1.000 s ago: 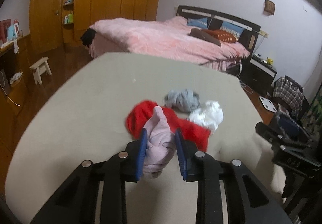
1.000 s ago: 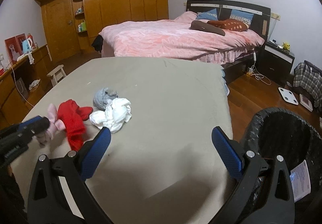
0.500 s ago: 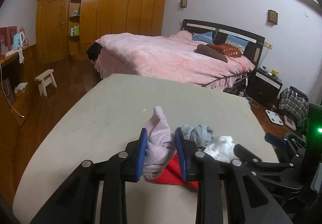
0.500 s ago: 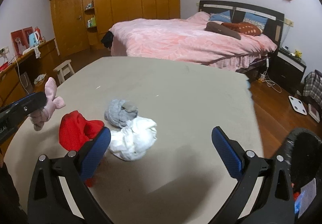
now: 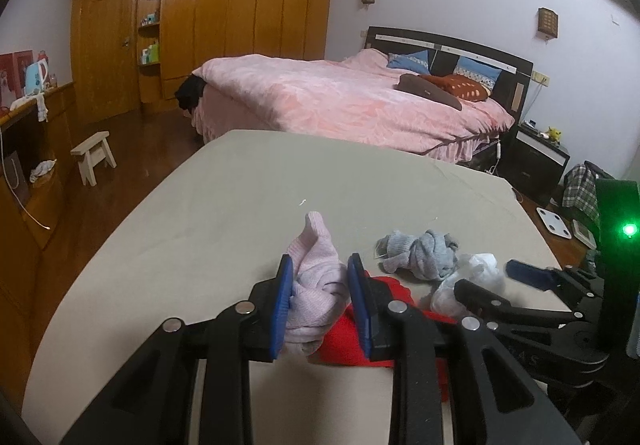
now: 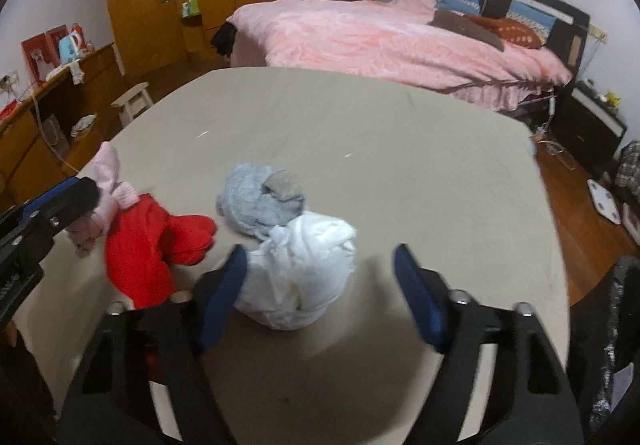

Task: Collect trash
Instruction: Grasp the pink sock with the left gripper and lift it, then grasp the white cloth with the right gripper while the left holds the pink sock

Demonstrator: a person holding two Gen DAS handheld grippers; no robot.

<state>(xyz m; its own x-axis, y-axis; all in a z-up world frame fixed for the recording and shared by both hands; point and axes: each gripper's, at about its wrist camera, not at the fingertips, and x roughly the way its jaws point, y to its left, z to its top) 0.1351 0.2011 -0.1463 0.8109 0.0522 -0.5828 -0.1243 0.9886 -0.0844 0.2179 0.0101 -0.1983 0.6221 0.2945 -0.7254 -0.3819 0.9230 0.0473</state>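
**Bedroom, beige table: trash pick**

We work over a beige table (image 6: 400,149) before a pink bed (image 6: 400,41). Our left gripper (image 5: 320,297) clamps a pink rag (image 5: 316,285). Our right gripper (image 6: 320,285), spread wide, straddles the white wad (image 6: 304,273). Red cloth (image 6: 152,245) and grey cloth (image 6: 256,201) crowd alongside.

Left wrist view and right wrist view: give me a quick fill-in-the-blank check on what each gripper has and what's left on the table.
1. The left gripper is shut on the ____ cloth.
2. The right gripper is open, and the ____ bundle lies between its fingers.
3. The grey bundle lies on the table touching the ____ bundle.
4. The cloth lying just under the left gripper is ____.

Missing words: pink; white; white; red
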